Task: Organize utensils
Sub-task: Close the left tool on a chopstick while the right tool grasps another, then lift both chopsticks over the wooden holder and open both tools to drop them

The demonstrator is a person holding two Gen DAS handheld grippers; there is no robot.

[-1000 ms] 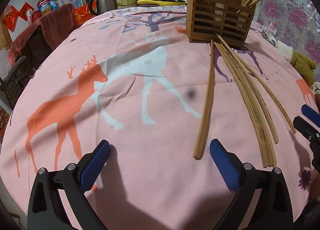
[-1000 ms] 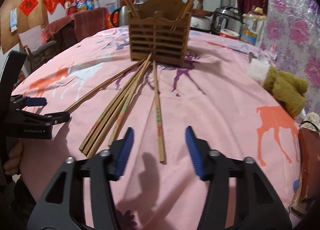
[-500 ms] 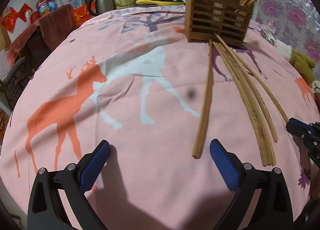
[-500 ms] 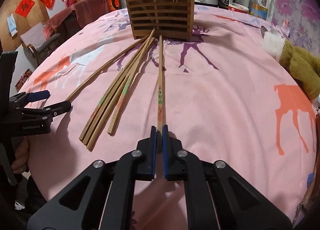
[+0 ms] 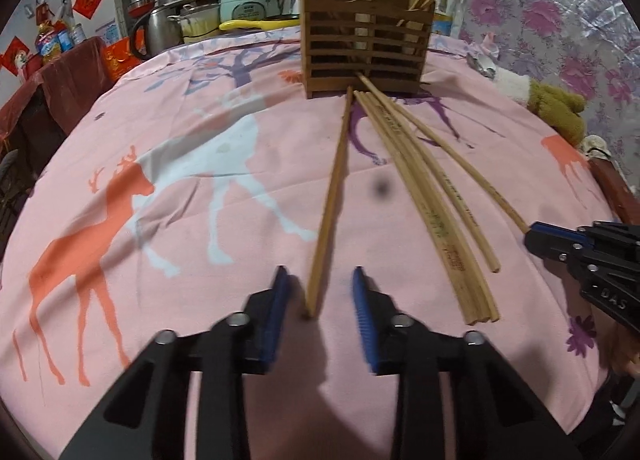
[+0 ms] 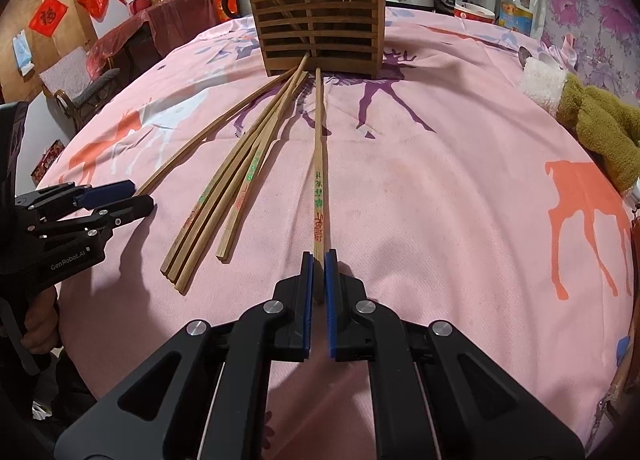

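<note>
The left gripper (image 5: 318, 288) points steeply down at the table, its blue-padded jaws having just been closing; a chopstick (image 5: 330, 204) end lies between them with gaps on both sides, no pad pressing on it. The right gripper (image 6: 319, 260) also tilts down, jaws nearly together and clamped on the near end of a printed chopstick (image 6: 319, 164). A hand (image 6: 38, 324) grips the left gripper's handle.

Chopsticks (image 6: 256, 164) fanning out before a slatted wooden holder (image 6: 316, 32)

Six bamboo sticks are lying flat on the table, tips converging at the holder's base; more are standing tilted inside it.
</note>
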